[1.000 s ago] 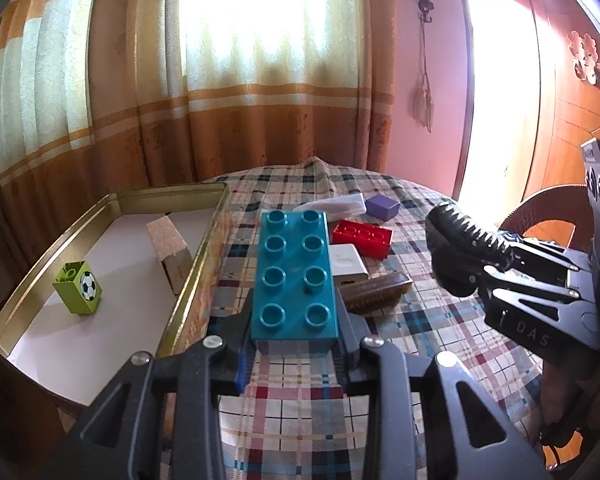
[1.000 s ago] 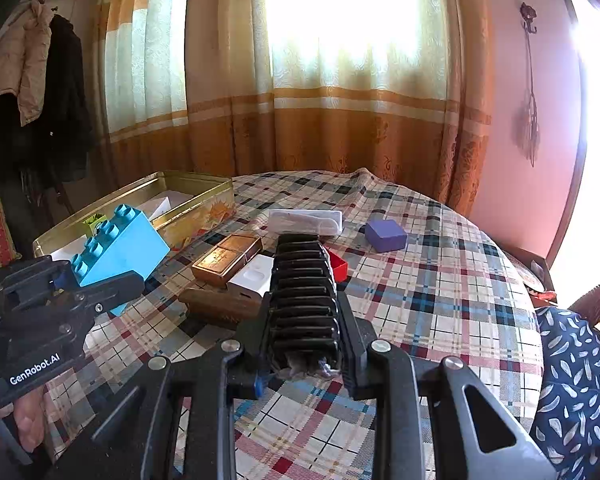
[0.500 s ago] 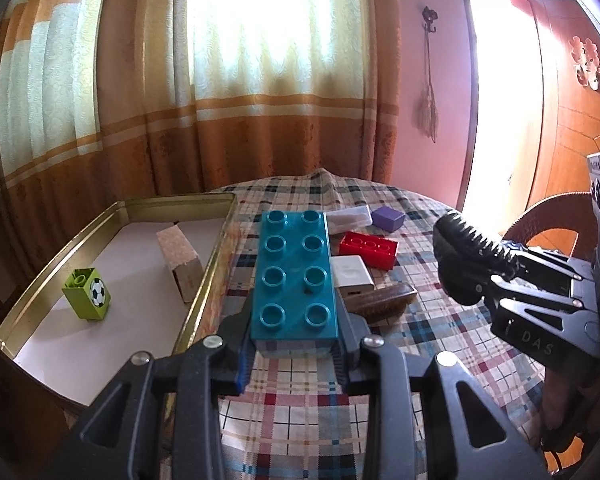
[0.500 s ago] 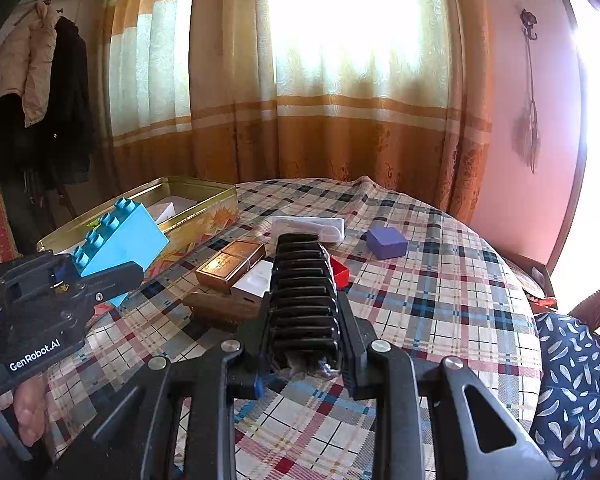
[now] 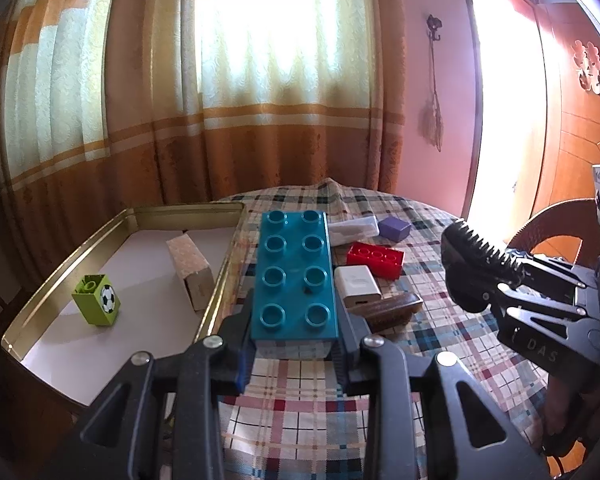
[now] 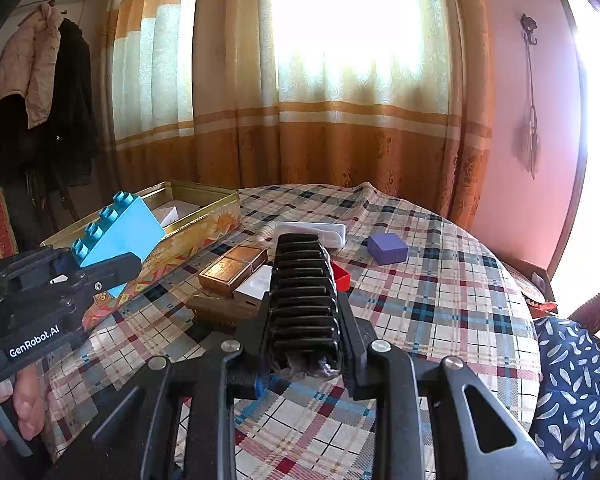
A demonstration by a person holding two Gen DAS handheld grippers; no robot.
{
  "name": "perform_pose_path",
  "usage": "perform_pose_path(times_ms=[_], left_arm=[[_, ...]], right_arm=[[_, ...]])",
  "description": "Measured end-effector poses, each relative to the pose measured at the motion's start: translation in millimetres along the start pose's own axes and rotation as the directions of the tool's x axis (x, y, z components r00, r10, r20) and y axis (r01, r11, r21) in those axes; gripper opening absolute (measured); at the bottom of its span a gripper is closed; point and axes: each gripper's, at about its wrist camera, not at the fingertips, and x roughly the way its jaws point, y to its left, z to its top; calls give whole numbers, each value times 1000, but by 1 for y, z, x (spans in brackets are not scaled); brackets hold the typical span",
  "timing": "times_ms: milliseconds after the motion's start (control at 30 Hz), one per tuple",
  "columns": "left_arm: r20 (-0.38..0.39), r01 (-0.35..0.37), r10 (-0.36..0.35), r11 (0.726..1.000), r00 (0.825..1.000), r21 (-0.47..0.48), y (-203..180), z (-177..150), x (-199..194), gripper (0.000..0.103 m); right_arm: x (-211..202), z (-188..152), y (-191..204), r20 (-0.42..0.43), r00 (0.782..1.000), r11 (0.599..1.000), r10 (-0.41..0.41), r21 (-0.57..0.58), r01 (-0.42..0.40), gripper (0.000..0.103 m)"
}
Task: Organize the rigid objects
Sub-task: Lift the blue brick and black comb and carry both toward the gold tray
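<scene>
My left gripper [image 5: 296,344] is shut on a big teal building brick [image 5: 294,272] and holds it above the table beside the gold tin tray [image 5: 220,280]; the brick also shows in the right wrist view [image 6: 116,232]. My right gripper [image 6: 304,344] is shut on a black ribbed comb-like object [image 6: 304,296], seen from the left wrist view [image 5: 476,264] at the right. The tray holds a green football block [image 5: 96,300] and a cork block [image 5: 190,268].
On the checked tablecloth lie a red brick [image 5: 376,259], a white charger [image 5: 356,285], a brown wooden bar [image 5: 392,312], a purple cube [image 6: 387,248], a white case [image 6: 312,232] and a copper box [image 6: 234,268]. Curtains hang behind the table.
Both grippers have lifted slightly with their loads, so the table and tray sit lower in both views. Both grips are unchanged.
</scene>
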Motion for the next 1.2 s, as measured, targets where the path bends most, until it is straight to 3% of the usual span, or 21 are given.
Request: perform_pose_path(times_ms=[600, 833, 967, 1200], left_arm=[[88, -63, 60, 997, 994, 36, 6, 13, -18, 30], [67, -79, 79, 997, 995, 6, 27, 26, -20, 30], [57, -129, 128, 992, 990, 1, 47, 35, -20, 30], [-29, -216, 214, 974, 976, -66, 104, 47, -6, 30]], right_arm=[[-4, 5, 10, 8, 1000, 999, 13, -33, -12, 30], [-12, 26, 21, 50, 997, 997, 66, -33, -64, 30], [-5, 43, 31, 49, 991, 992, 123, -15, -122, 30], [20, 70, 68, 4, 979, 977, 205, -57, -205, 30]])
